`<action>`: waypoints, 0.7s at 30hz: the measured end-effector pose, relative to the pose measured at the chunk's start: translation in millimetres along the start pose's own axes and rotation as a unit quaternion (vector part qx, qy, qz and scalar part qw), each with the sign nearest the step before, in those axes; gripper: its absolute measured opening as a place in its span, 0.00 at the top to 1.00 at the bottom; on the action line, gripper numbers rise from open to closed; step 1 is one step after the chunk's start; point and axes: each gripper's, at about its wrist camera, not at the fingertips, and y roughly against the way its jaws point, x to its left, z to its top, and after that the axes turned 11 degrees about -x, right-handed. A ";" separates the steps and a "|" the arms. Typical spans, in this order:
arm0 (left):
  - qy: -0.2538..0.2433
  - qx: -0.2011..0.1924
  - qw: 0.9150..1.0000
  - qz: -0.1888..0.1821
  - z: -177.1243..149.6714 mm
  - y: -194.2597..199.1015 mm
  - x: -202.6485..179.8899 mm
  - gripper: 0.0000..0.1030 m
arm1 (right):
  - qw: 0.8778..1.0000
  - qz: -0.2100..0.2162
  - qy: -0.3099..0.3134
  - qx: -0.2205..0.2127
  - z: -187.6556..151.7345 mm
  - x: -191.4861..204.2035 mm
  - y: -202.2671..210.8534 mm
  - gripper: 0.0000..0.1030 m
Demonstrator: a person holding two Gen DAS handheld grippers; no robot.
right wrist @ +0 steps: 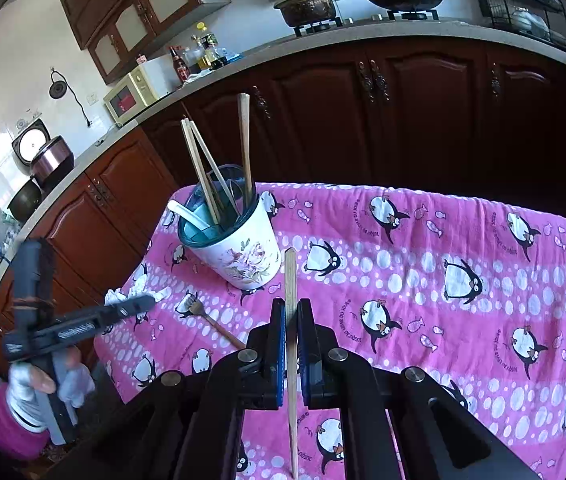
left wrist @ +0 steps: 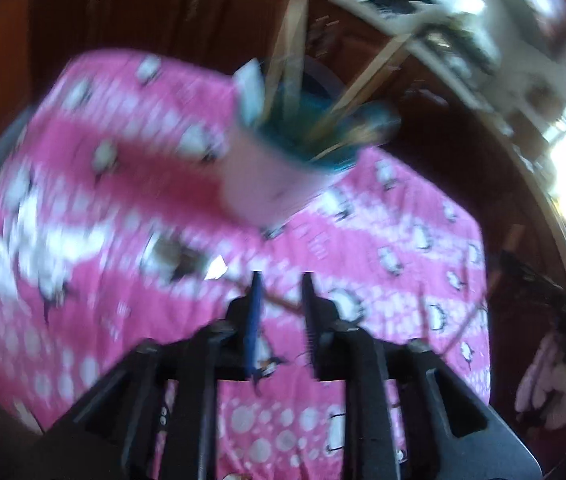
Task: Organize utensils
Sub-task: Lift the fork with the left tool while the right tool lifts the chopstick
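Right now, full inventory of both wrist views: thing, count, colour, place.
utensil holder: one, white with flowers, teal insert, back left of the cloth
chopsticks in holder: about four, pale wood, upright
spoon: one, white, leaning in the holder
fork: one, wooden handle, lying on the cloth in front of the holder
held chopstick: one, pale wood, clamped in the right tongs
cloth: one, pink with penguins, covering the table
crumpled tissue: one, white, left edge of the cloth
cabinets: dark wood, under the counter behind
left tongs: open, nothing between them
right tongs: shut on the chopstick
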 end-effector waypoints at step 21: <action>0.136 0.006 0.986 0.097 -3.5 -98.7 40.4 0.92 | 1.000 0.017 -0.016 0.008 -2.5 -9.9 -17.5 0.95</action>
